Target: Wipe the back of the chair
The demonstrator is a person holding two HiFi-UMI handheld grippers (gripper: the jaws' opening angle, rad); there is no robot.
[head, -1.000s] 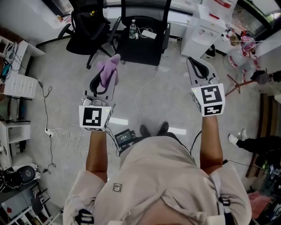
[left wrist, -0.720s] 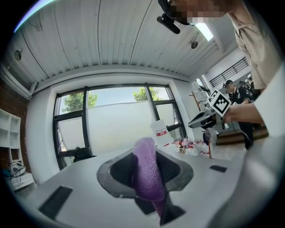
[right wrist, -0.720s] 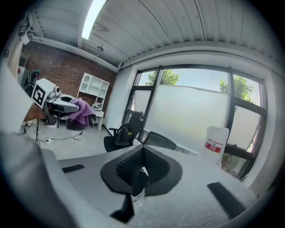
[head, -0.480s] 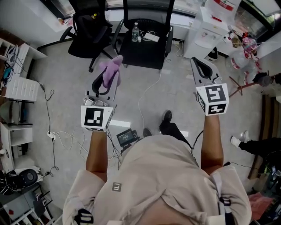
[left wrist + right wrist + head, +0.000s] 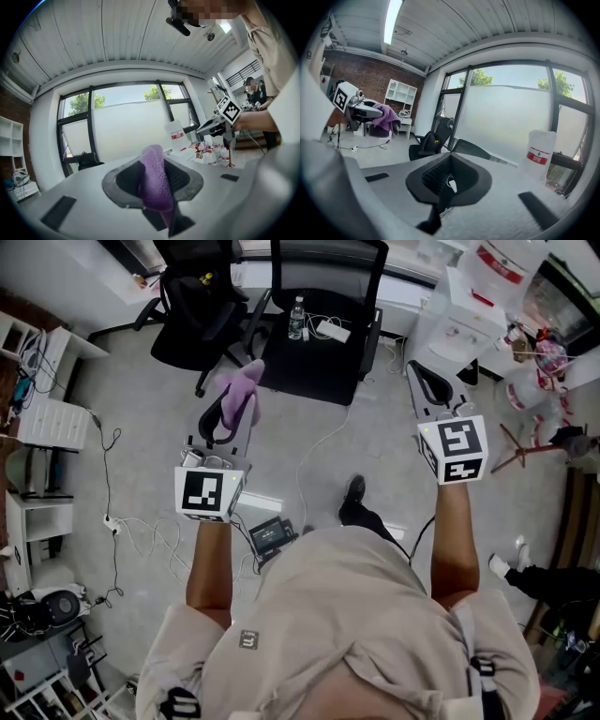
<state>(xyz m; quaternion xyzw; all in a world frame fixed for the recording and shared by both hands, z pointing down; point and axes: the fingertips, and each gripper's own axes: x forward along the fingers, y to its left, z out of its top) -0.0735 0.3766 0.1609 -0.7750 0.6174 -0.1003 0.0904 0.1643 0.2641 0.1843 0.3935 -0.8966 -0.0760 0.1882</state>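
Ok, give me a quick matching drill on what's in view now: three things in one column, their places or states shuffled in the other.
Things:
1. purple cloth
2. water bottle
3. right hand-held gripper

Places or states:
A. holds nothing between its jaws
B. clamped in the left hand-held gripper
C. standing on the seat of the black chair

Pairs: 1-B, 2-C, 3-A

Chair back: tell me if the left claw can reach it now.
Probably not yet: the left claw, shut on the purple cloth, hangs short of the chair back, with floor and seat between.
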